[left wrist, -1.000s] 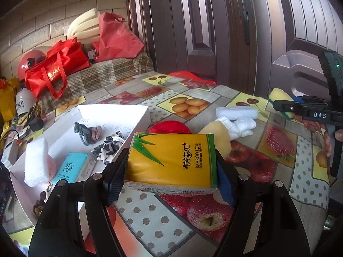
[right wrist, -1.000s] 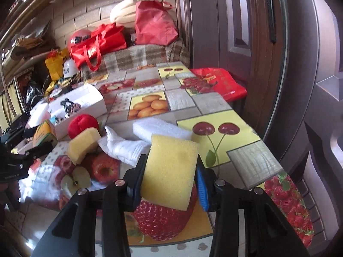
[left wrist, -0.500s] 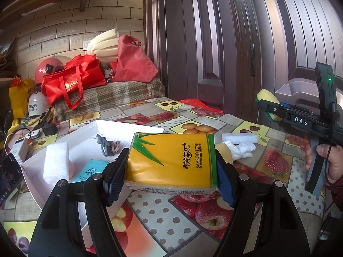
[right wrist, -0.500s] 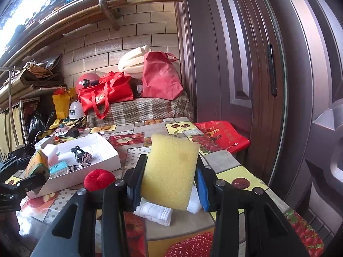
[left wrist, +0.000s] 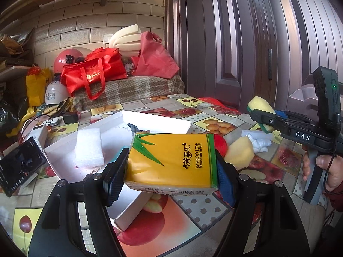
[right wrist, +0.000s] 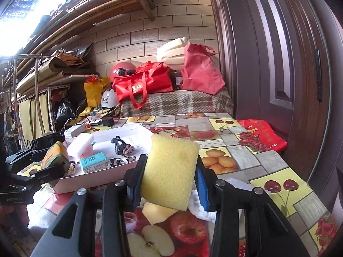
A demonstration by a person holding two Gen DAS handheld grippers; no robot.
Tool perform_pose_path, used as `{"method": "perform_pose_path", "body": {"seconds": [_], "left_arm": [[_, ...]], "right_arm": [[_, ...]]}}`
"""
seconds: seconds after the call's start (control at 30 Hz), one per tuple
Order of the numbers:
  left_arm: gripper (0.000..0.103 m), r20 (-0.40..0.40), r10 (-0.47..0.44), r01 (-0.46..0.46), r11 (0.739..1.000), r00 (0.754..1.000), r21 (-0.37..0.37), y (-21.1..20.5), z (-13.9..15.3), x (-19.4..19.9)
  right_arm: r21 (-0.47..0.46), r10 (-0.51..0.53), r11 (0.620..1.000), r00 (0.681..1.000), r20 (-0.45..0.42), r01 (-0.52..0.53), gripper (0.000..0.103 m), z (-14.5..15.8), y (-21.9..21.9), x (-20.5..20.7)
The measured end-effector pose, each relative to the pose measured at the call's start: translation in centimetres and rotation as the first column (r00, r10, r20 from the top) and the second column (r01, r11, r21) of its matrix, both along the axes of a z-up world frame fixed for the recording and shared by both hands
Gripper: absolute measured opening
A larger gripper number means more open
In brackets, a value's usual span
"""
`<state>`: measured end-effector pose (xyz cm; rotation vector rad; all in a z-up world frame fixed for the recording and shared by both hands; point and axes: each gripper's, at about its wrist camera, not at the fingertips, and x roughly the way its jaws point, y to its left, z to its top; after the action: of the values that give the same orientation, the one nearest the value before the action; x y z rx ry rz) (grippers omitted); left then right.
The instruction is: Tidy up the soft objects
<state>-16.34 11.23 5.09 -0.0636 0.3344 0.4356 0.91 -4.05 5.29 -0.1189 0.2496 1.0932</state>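
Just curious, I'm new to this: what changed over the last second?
Both grippers rose from the fruit-print tablecloth toward the white tray. Unchanged: left gripper clamps the yellow tissue pack; right gripper clamps the yellow sponge.

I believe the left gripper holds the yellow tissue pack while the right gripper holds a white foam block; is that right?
Not quite: the right gripper holds a yellow sponge, as the right wrist view shows. The left gripper does hold the yellow tissue pack.

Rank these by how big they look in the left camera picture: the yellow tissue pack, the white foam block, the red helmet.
1. Yellow tissue pack, though it is nearest the camera.
2. White foam block.
3. Red helmet, far away and partly hidden, so unsure.
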Motion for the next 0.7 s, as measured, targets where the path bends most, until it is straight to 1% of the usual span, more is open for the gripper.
{"method": "perform_pose_path", "body": {"seconds": [0.13, 0.3, 0.57, 0.7], "left_arm": [[0.074, 0.005, 0.045, -0.045, 0.999, 0.999, -0.013, 1.3, -0.1, -1.2], [0.074, 0.008, 0.083, -0.083, 0.996, 0.996, -0.029, 2.5, -0.3, -2.2], [0.074, 0.003, 0.089, -0.089, 0.996, 0.996, -0.025, 2.8, -0.3, -2.2], [0.074, 0.003, 0.111, -0.111, 0.994, 0.994, -0.023, 3.5, -0.3, -2.7]], "right_arm": [[-0.016, 0.05, 0.999, 0.998, -0.024, -0.05, 0.042, -0.3, 1.7, -0.8], [-0.028, 0.079, 0.996, 0.996, -0.03, -0.08, 0.042, -0.7, 3.2, -1.4], [-0.06, 0.123, 0.99, 0.992, -0.019, -0.124, 0.042, -1.0, 5.3, -2.4], [-0.075, 0.145, 0.987, 0.989, -0.01, -0.146, 0.042, -1.0, 6.3, -2.9]]}}
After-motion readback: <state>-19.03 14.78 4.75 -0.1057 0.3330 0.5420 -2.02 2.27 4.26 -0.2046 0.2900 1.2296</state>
